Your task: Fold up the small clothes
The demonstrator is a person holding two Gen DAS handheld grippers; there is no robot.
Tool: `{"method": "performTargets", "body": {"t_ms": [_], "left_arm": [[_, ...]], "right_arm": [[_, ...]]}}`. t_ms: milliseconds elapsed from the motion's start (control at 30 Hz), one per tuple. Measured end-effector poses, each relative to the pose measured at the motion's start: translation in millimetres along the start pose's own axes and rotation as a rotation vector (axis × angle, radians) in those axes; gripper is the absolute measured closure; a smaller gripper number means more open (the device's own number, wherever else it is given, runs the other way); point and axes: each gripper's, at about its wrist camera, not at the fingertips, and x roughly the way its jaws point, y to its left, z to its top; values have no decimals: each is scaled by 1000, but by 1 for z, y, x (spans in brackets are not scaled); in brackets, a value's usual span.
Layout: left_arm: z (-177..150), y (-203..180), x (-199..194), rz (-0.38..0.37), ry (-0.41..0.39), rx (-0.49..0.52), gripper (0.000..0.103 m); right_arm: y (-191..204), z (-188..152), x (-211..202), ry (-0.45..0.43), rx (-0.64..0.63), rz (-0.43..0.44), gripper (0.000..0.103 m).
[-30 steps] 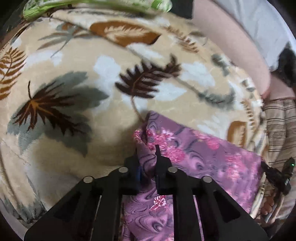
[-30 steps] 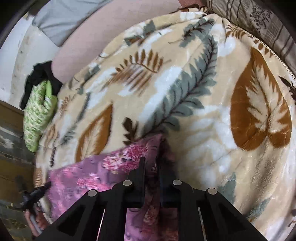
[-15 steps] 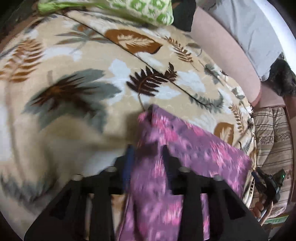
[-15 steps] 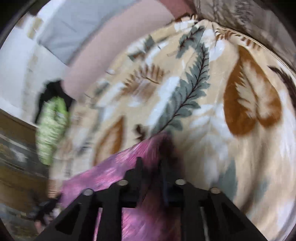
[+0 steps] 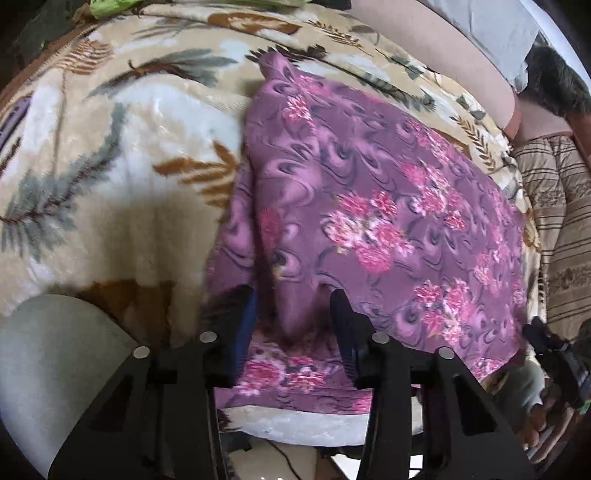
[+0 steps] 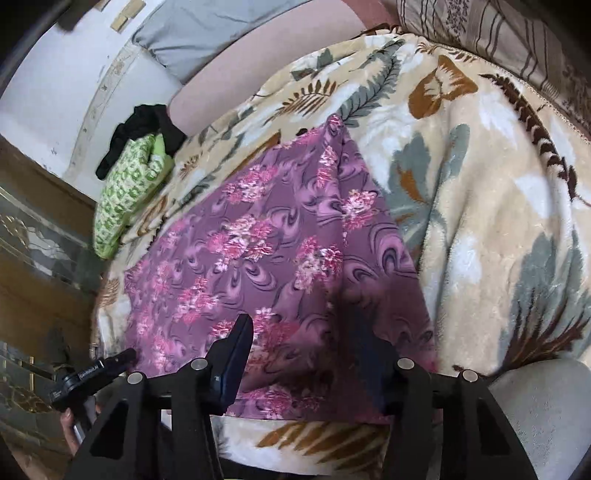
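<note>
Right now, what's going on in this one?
A person is folding a purple floral garment on a leaf-print blanket, with a hand-held gripper in each hand. Both have just let go. The left hand-held gripper has been closing slightly yet stands open over the near edge, a loose ridge of cloth between its fingers. The right hand-held gripper stands open over the other near corner.

Leaf-print blanket [image 6: 480, 184] over a bed, grey pillow [image 6: 207, 33], white wall [image 6: 55, 92], perhaps a striped cushion [image 5: 565, 221].
</note>
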Motion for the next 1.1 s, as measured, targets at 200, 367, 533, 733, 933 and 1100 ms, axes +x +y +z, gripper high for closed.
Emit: {"method": "performTargets", "body": {"t_ms": [200, 367, 533, 733, 933, 1100], "left_arm": [[2, -3, 6, 28, -12, 23, 92], [-3, -3, -27, -59, -35, 44, 95], [-4, 8, 10, -23, 48, -9, 95], [-5, 9, 2, -45, 39, -4, 90], [-3, 15, -31, -65, -37, 0, 81], [8, 29, -56, -42, -159, -59, 43]], "right_arm": [[12, -1, 27, 83, -57, -57, 78], [20, -4, -12, -27, -61, -104, 92], [6, -2, 18, 66, -35, -138, 92], [-2, -1, 20, 50, 8, -110, 85], [-10, -2, -2, -40, 83, -10, 74], [23, -7, -34, -169, -20, -30, 47]]}}
